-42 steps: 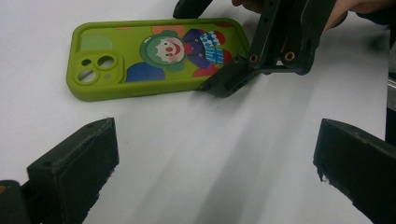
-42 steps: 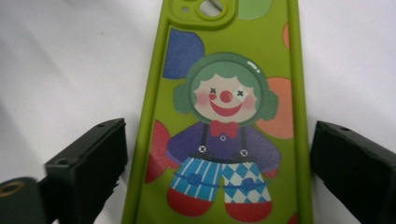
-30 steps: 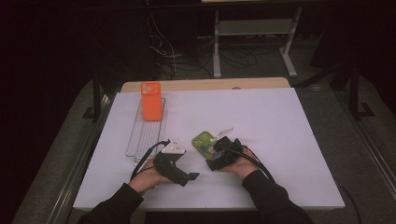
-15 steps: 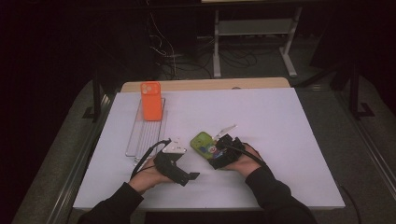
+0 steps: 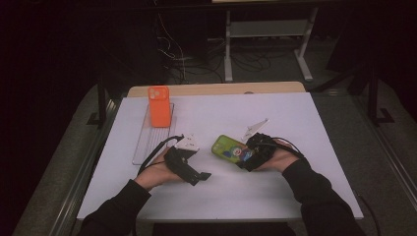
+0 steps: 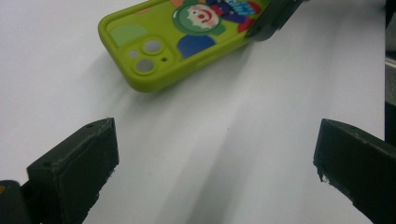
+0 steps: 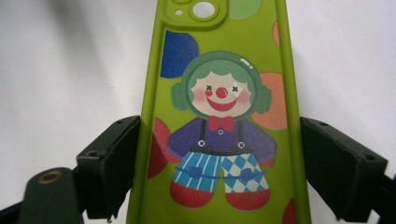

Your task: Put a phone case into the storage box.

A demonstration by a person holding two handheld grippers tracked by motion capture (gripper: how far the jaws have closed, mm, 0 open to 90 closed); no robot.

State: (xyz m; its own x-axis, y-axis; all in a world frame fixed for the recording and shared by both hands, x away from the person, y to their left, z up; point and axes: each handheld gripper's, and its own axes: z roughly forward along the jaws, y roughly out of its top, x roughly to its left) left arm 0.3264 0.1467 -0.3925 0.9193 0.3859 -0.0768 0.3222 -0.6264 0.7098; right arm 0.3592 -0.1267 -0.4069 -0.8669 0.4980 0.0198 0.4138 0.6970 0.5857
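A lime-green phone (image 5: 227, 148) with a clown picture on its back is near the middle of the white table (image 5: 305, 118). My right gripper (image 5: 244, 158) is shut on it, one jaw on each long edge of the green phone (image 7: 219, 84). In the left gripper view the green phone (image 6: 177, 42) hangs tilted above the table with a shadow under it. My left gripper (image 5: 201, 176) is to the left of the phone, its jaws pointing right. My left gripper (image 6: 215, 135) is open, with bare table between the jaws.
An orange phone (image 5: 158, 106) lies on the far end of a flat silver keyboard-like slab (image 5: 146, 145) at the table's left. A small white piece (image 5: 255, 129) sits just beyond the right hand. Dark floor, cables and a stand lie behind the table.
The right gripper has carried the green phone a little to the right and up off the table. The left hand has shifted slightly toward the far side.
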